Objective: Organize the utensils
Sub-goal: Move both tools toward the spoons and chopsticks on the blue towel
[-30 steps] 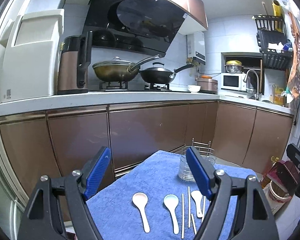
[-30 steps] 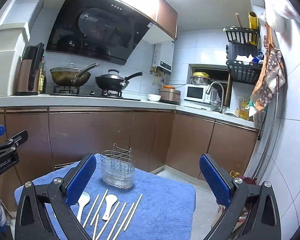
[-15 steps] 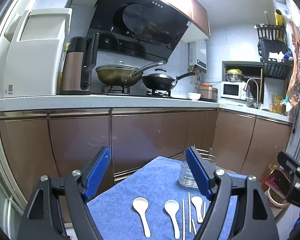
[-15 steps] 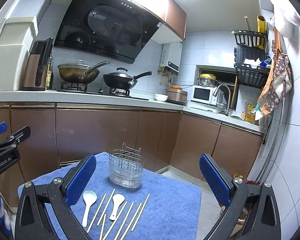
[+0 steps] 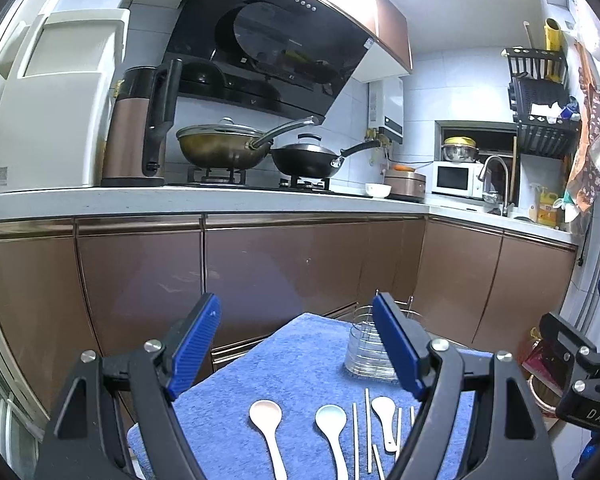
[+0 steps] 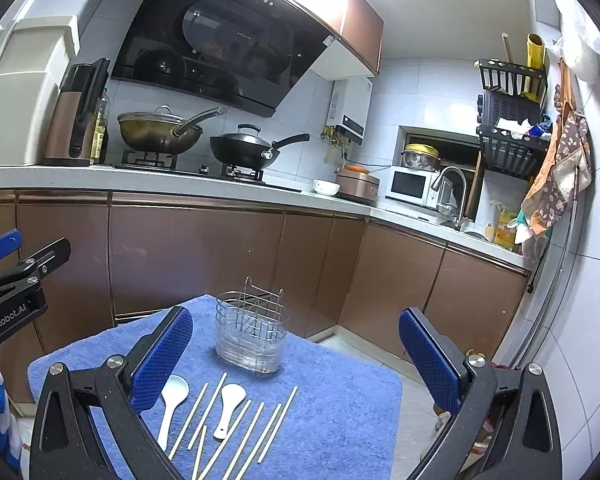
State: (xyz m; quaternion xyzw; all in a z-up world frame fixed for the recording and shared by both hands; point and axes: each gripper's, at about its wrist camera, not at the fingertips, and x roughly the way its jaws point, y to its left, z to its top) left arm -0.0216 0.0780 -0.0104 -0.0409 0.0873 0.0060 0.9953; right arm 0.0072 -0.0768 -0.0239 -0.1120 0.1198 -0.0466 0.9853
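i am holding my left gripper and right gripper wide apart, gripping nothing. the utensil holder is sitting lower in frame than a second ago, with more spoons and chopsticks showing.

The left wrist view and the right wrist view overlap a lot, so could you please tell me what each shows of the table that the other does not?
Only the left wrist view shows a third spoon, leftmost on the cloth. Only the right wrist view shows the utensil holder unobstructed and the full fan of chopsticks at the cloth's right. Both share the blue cloth, two white spoons, the holder, and both open grippers: the left gripper and the right gripper.
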